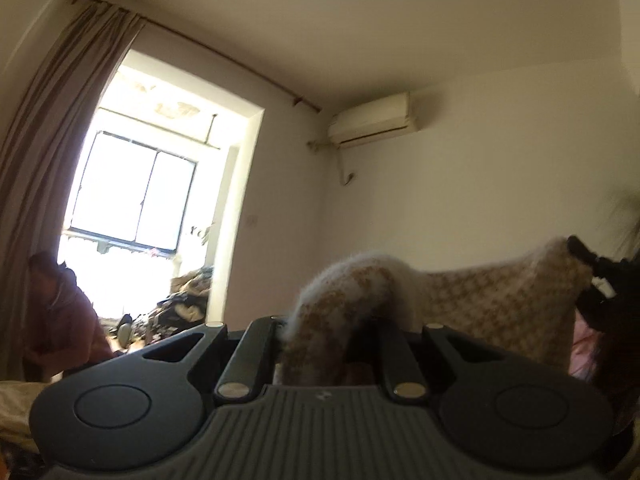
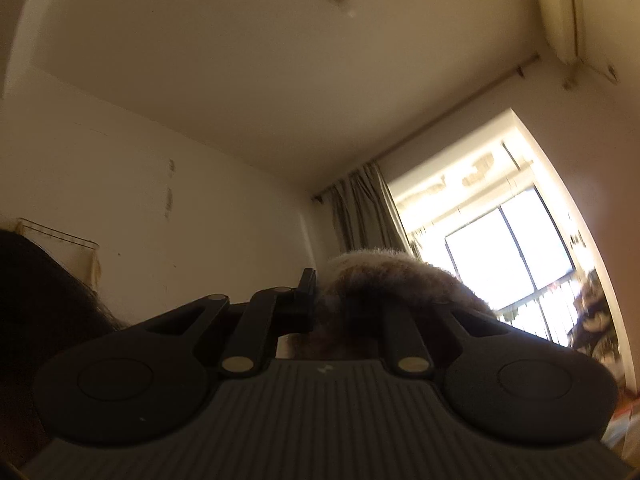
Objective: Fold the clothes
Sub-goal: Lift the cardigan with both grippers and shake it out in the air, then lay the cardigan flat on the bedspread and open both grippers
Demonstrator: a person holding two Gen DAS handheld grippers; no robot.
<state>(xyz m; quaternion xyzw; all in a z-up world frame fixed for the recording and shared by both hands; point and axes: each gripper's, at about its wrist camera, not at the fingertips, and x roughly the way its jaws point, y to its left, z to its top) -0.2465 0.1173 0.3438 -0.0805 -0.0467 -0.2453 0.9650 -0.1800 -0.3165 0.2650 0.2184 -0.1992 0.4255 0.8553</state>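
Observation:
A fuzzy cream and tan patterned garment (image 1: 460,304) hangs stretched in the air between my two grippers. My left gripper (image 1: 328,332) is shut on one end of it, the fabric bunched over its fingertips. In the left wrist view the right gripper (image 1: 588,260) shows at the right edge, pinching the garment's other corner. In the right wrist view my right gripper (image 2: 332,316) is shut on the same garment (image 2: 392,280), which bulges over the fingers. Both cameras tilt up toward wall and ceiling.
A bright window (image 1: 132,200) with a brown curtain (image 1: 52,168) is ahead on the left. A person in a reddish top (image 1: 64,320) crouches below it. Piled clothes (image 1: 180,304) lie by the balcony door. An air conditioner (image 1: 372,120) hangs on the wall.

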